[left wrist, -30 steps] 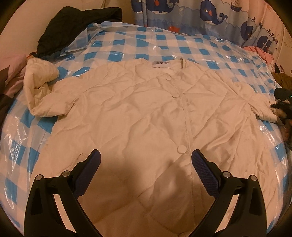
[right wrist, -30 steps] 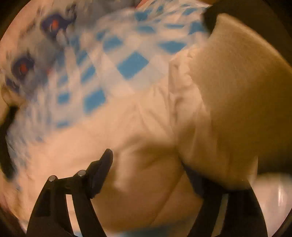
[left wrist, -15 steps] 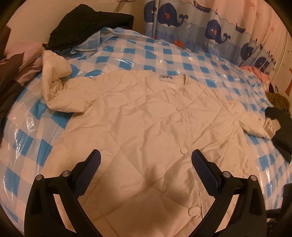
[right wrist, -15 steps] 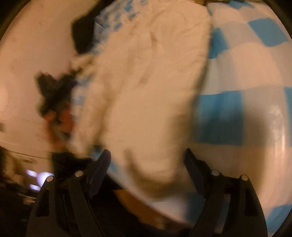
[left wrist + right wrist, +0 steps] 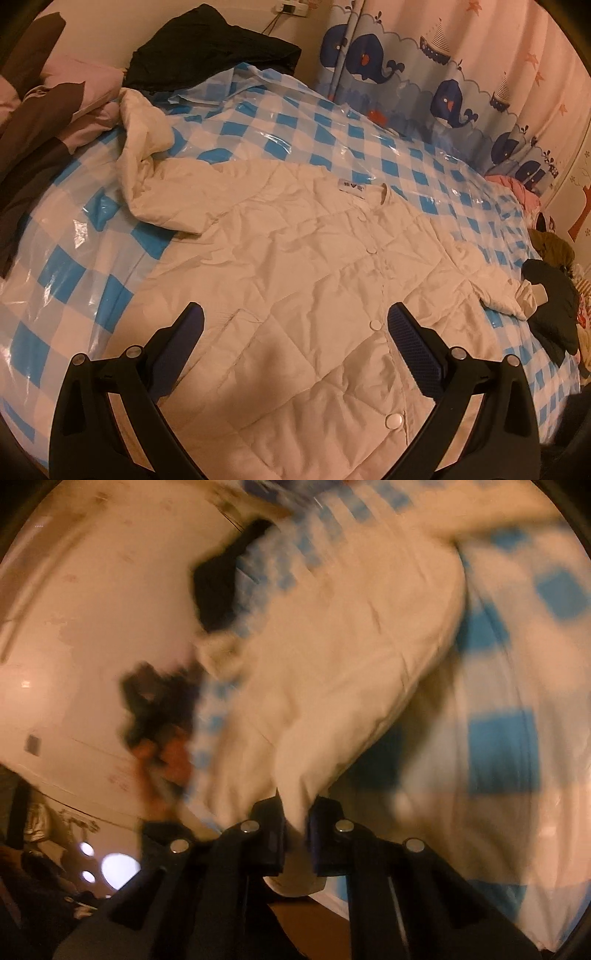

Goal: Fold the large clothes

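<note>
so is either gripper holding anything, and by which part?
Right gripper pinches the cream quilted jacket at an edge; which part, unclear. Left gripper open, empty.

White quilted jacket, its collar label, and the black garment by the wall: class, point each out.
white quilted jacket (image 5: 295,280), left wrist view, chest panel.
collar label (image 5: 351,189), left wrist view, label centre.
black garment (image 5: 214,48), left wrist view, middle folds.

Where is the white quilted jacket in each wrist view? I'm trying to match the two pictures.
Left wrist: white quilted jacket lies spread out, buttoned, filling the centre.
Right wrist: blurred; a fold of the jacket runs from the centre down into the shut right hand-held gripper.
Shared landmark: the blue-checked cover.
</note>
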Demonstrator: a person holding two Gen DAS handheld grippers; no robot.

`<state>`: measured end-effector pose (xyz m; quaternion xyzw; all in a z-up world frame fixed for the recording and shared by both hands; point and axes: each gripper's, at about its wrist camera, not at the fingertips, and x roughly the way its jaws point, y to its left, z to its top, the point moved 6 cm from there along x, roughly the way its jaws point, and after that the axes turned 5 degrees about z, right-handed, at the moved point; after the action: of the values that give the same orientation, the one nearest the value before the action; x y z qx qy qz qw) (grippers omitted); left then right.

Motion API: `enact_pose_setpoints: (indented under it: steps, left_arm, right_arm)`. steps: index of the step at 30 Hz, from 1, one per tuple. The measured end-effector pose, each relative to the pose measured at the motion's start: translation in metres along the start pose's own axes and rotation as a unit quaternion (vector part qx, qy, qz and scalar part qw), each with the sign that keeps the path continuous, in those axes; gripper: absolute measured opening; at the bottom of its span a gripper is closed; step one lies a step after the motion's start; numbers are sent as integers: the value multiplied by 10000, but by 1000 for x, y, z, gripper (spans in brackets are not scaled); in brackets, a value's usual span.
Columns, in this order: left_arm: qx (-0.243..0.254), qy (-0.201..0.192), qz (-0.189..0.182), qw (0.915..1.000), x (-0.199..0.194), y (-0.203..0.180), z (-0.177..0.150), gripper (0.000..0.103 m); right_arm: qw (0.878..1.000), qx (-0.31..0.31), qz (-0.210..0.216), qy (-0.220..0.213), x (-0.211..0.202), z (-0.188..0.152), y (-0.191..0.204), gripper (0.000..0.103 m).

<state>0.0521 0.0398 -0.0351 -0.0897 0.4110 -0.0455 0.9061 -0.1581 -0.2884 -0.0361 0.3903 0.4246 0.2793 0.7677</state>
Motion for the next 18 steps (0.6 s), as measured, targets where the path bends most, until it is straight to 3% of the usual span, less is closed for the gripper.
enact_pose_setpoints:
  steps: [2,5,8,10,12,13,14,16,18]
  left_arm:
    - [7,-7,9,10000,-2,0,0,96]
    - [110,26,40,9999,0,0,0,96]
    - [217,177,120,9995,7,0,-3,96]
    - [296,255,166,9991,11,0,-6,96]
    - [401,268,232,9986,12,-1,-8,96]
    - [443,253,283,9983,12,1,-8,96]
    - [463,244,326,9981,11,2,-8,96]
    - [518,275,408,9974,13,5,-9,96]
    - [569,290,484,9968,14,6,-11,96]
  right_arm:
    - [9988,-300,13,-394,-38,14,25,10]
    - [9974,-434,-468,-347,-66,10,22,10]
    - [9910,-13,-1316,254,-66,-16,-35,10]
    - [9698,228,-2147,1138,-49,-42,-88,18]
    - [9546,239,-2634,1372,-38,-44,-106,27]
    - [9509,94,-2809,1297,-34,-34,-100,29]
    - [9478,-33,-2957,1189,-31,-25,-94,43]
    - [9336,-570,-3469,686,-29,9,-68,64]
    - [9184,-1083,-3805,27,-29,37,-38,73]
